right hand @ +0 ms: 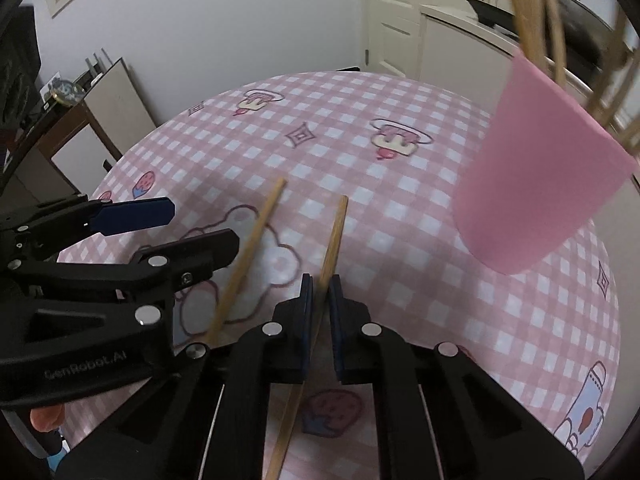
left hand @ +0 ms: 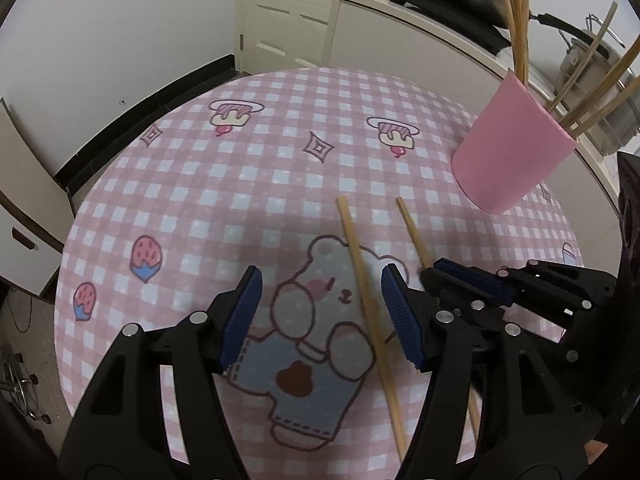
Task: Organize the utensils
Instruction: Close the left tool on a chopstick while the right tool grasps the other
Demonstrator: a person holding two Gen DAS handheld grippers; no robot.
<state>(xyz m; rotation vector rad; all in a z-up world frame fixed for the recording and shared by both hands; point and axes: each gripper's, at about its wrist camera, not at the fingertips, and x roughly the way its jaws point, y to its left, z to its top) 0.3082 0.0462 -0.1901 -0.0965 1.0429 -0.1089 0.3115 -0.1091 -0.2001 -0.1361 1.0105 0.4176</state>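
Your right tongs clamp one chopstick; your left tongs stand apart around the other chopstick on the desk.

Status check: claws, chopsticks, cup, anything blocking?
Right claw shut on one chopstick. Left claw open around the other chopstick. Pink cup ahead, path clear.

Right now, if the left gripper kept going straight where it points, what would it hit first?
Likely the chopstick lying between its open jaws, or the tablecloth just under it; depth is hard to judge.
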